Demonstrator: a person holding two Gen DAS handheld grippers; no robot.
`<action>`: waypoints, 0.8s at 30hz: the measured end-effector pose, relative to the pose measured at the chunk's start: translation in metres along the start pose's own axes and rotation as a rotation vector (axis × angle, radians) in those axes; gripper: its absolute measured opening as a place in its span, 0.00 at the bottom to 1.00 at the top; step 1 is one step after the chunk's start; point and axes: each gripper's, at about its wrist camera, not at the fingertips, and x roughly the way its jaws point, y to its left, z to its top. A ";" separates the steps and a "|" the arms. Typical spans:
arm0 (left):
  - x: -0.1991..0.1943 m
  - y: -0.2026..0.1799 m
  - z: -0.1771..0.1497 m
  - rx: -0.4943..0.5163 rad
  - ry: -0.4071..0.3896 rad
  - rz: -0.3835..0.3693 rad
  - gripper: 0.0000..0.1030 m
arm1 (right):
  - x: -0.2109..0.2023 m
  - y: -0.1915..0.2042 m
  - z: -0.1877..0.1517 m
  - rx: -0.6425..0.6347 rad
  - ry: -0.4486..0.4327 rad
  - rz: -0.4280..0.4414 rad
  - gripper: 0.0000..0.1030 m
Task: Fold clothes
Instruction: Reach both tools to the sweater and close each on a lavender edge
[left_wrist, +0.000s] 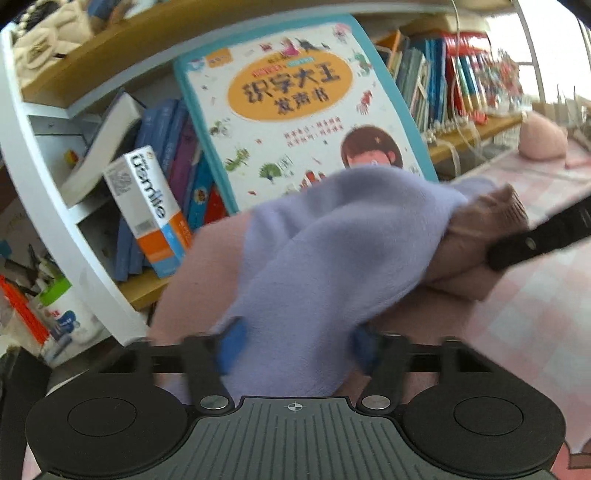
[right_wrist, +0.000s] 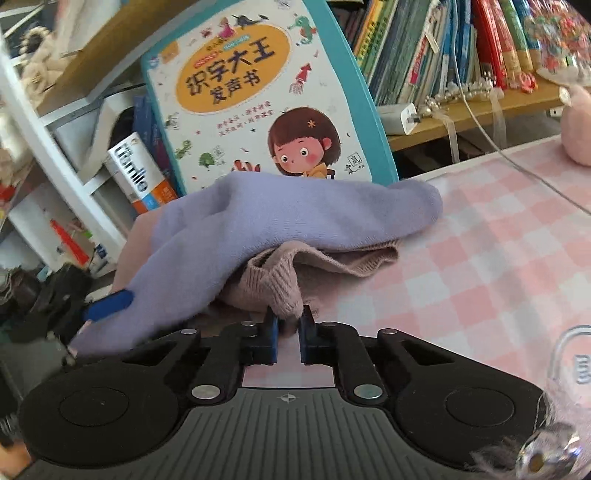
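Note:
A lilac fleece garment (left_wrist: 332, 251) with a pinkish-brown ribbed knit cuff (left_wrist: 476, 236) lies partly lifted off the pink checked tablecloth (left_wrist: 535, 314). My left gripper (left_wrist: 295, 350) is shut on the lilac cloth, which fills the gap between its blue pads. My right gripper (right_wrist: 288, 325) is shut on the ribbed cuff (right_wrist: 273, 284), with the lilac cloth (right_wrist: 295, 218) draped over it. The right gripper's black finger shows in the left wrist view (left_wrist: 535, 240). The left gripper's blue pad shows in the right wrist view (right_wrist: 107, 306).
A large children's book (right_wrist: 258, 103) leans against a bookshelf behind the garment. A white and orange box (left_wrist: 151, 210) and several books stand at the left. A pink plush object (left_wrist: 543, 136) sits at the far right. A white cable (right_wrist: 517, 158) crosses the cloth.

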 end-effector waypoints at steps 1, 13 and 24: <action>-0.005 0.004 0.001 -0.018 -0.008 -0.017 0.39 | -0.005 0.000 -0.002 -0.008 0.001 0.005 0.09; -0.103 0.040 0.028 -0.134 -0.164 -0.127 0.10 | -0.080 -0.021 -0.019 0.000 0.005 0.054 0.09; -0.184 0.086 0.030 -0.347 -0.255 -0.162 0.07 | -0.180 -0.085 -0.008 0.051 -0.208 -0.083 0.00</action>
